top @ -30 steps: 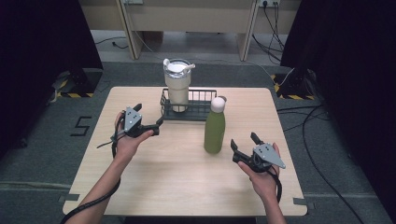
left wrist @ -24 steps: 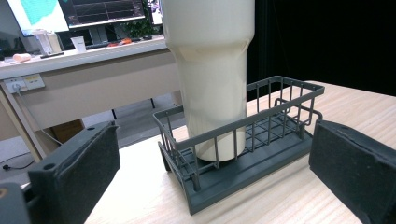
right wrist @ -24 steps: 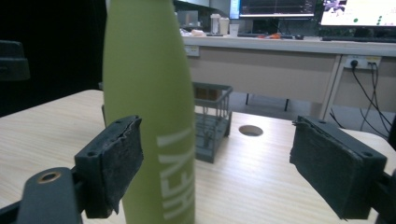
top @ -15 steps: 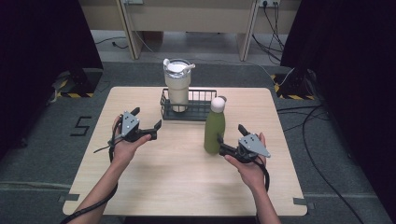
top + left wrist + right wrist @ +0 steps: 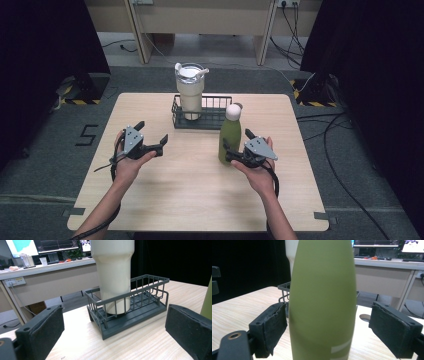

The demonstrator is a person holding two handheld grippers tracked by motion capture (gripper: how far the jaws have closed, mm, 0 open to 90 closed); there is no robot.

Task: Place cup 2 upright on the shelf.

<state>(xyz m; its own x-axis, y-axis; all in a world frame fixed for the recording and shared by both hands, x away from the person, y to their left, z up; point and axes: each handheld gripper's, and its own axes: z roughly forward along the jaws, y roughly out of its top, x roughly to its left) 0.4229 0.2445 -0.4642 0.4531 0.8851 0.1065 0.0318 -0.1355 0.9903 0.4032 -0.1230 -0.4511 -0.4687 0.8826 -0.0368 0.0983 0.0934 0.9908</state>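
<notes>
A green bottle (image 5: pixel 229 136) with a white cap stands upright on the table just in front of the wire basket (image 5: pixel 215 120). My right gripper (image 5: pixel 236 142) reaches it from the right, and its jaws have just been opening. In the right gripper view the bottle (image 5: pixel 322 302) stands between the pads of that gripper (image 5: pixel 333 326); the left pad is close to it and a gap shows at the right pad. A cream tumbler (image 5: pixel 190 92) stands in the basket's left end. My left gripper (image 5: pixel 152 131) is open and holds nothing. It faces the basket (image 5: pixel 140 302) and the tumbler (image 5: pixel 113 272).
The wooden table (image 5: pixel 200 195) has bare room in front of both hands. Cables lie on the floor to the right. A desk with monitors stands beyond the table's far edge.
My right gripper has moved left and forward, so its jaws now stand around the green bottle. My left gripper has drifted slightly back and left.
</notes>
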